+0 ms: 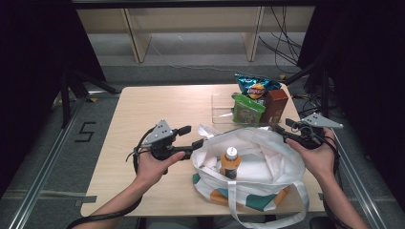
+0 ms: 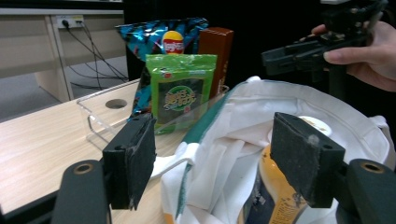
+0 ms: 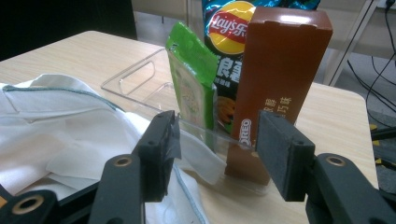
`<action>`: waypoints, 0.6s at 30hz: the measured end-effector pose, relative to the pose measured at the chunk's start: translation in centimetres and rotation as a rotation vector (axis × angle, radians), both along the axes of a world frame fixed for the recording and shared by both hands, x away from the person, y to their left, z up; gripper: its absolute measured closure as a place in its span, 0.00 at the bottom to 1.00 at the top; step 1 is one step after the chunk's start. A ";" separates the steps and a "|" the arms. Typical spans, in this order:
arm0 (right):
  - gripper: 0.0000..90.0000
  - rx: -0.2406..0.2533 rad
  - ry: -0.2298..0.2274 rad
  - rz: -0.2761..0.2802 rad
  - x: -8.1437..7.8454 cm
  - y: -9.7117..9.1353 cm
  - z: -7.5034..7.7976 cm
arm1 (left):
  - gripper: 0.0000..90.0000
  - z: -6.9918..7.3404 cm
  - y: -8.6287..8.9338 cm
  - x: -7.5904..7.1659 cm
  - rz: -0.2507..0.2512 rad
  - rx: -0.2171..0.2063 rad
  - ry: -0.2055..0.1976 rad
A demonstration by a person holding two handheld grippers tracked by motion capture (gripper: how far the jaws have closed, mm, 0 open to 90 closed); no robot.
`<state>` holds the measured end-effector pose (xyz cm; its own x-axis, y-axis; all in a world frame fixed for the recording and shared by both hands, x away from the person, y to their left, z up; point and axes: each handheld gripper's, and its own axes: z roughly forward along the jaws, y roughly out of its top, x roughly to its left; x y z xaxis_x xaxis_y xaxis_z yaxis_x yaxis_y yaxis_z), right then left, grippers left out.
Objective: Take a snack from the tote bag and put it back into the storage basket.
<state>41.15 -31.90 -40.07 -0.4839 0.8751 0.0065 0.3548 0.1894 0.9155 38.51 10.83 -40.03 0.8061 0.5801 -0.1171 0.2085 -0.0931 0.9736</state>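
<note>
- Tote bag [image 1: 258, 162]: white cloth with green and orange patches near the bottom, lying slumped on the near right part of the table [image 1: 153, 105], mouth gaping upward, one long handle looped off the front edge. Soft, creased, no shape of its own.
- Bottle [image 1: 230, 162]: orange body, white cap, standing upright inside the bag.
- Left gripper [image 1: 191, 137]: jaws apart, nothing between them, poised just beside the bag's left rim; through the left gripper view the rim and the bottle sit beyond the pads [image 2: 133, 158].
- Right gripper [image 1: 282, 132]: jaws apart, at the bag's far right rim; I judge the pads not pressing on cloth, though the rim lies close under them.
- Clear tray [image 1: 220, 110]: behind the bag, holding a green packet [image 1: 247, 109], a blue chip bag [image 1: 255, 87] and a brown box [image 1: 276, 104], all upright.
- Risk: the limp rim may fold shut if only one side is lifted, hiding the opening.
- Risk: a tug on the cloth could tip the bottle over.
- Risk: the right gripper, close to the tray, may knock the brown box or the packet while reaching.
</note>
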 end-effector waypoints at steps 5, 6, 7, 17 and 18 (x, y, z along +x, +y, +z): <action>0.54 0.012 -0.004 -0.009 0.0 -0.1 -0.2 | 0.34 0.1 -0.5 -0.4 -0.022 -0.001 0.001; 0.54 0.021 -0.003 -0.014 -0.1 -0.1 -0.2 | 0.34 0.0 -0.6 -0.3 -0.030 -0.009 -0.005; 0.54 0.016 -0.009 -0.013 -0.1 -0.2 -0.2 | 0.34 0.1 -0.7 -0.4 -0.026 0.001 -0.002; 0.53 0.038 -0.004 -0.049 -0.2 -1.3 -0.1 | 0.35 -0.1 -2.0 -0.6 -0.060 0.012 -0.001; 0.53 0.051 -0.002 -0.055 -0.2 -1.3 -0.2 | 0.35 -0.1 -2.1 -0.7 -0.063 0.010 -0.001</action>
